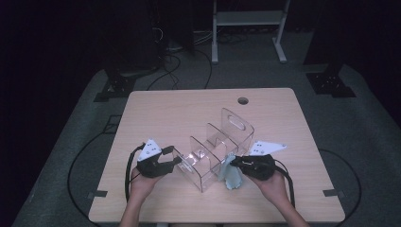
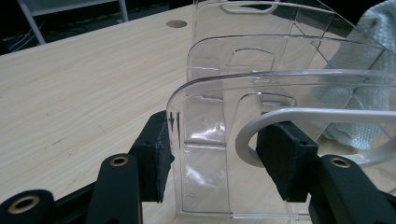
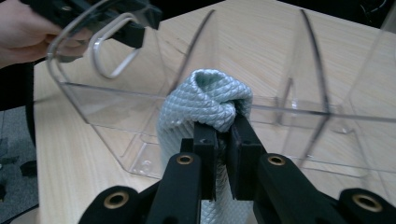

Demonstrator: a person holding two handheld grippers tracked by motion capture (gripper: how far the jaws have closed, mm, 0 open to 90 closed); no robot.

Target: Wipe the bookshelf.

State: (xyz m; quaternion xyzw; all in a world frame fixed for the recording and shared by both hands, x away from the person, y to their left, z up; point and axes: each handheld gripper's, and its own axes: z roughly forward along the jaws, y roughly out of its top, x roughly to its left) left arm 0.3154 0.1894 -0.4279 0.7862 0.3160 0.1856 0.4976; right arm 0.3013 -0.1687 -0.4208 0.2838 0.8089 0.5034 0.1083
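A clear acrylic organizer (image 1: pixel 236 124) with several dividers stands in the middle of the wooden table. My left gripper (image 1: pixel 176 161) is shut on its near end wall (image 2: pixel 205 140): one pad presses the wall's outer edge and the other pad (image 2: pixel 285 154) sits in the handle cut-out. My right gripper (image 1: pixel 232 163) is shut on a bunched light blue cloth (image 1: pixel 231 177), holding it against the organizer's right side wall (image 3: pixel 116 98). The cloth (image 3: pixel 205 98) bulges above the closed jaws of the right gripper (image 3: pixel 223 130). Through the clear walls, the left gripper view shows the cloth (image 2: pixel 369 70).
The table (image 1: pixel 189 109) has a round cable hole (image 1: pixel 243 100) near its far edge. Bare wood lies to the left of and behind the organizer. On the floor beyond stand a white frame (image 1: pixel 248 28) and black cables (image 1: pixel 175 61).
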